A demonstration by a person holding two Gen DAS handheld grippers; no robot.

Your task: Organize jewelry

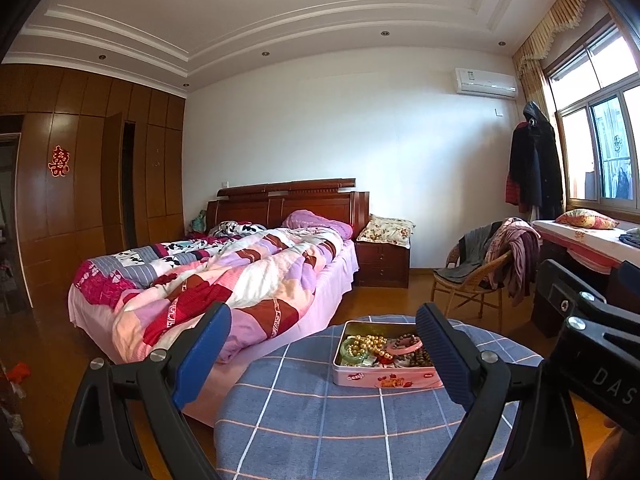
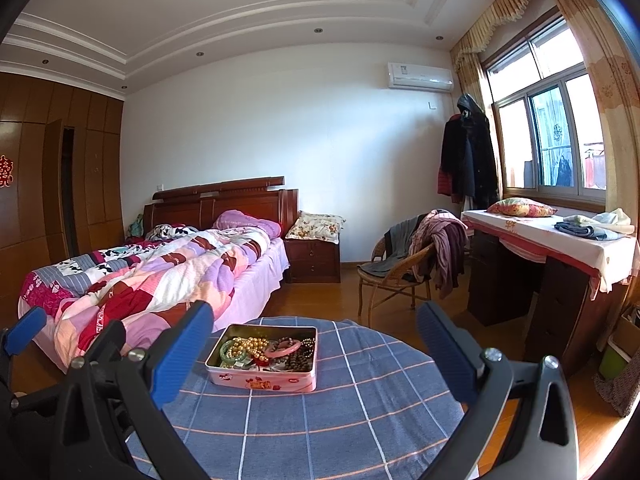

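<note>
Blue-padded fingers (image 1: pixel 200 354) of the left gripper (image 1: pixel 322 350) and of the right gripper (image 2: pixel 316 346) stand spread wide and empty above a round desk (image 2: pixel 360 412) draped in blue checked cloth. On that cloth, toward its far side, sits an open pink tin (image 2: pixel 264 382) heaped with jewelry: a pearl strand (image 2: pixel 250 345), green bangles (image 2: pixel 231 353), a pink bangle (image 2: pixel 286 347) and brown beads (image 2: pixel 298 360). Behind it are an unmade bed (image 2: pixel 160 264) and a wicker chair (image 2: pixel 394 280) hung with clothes.
</note>
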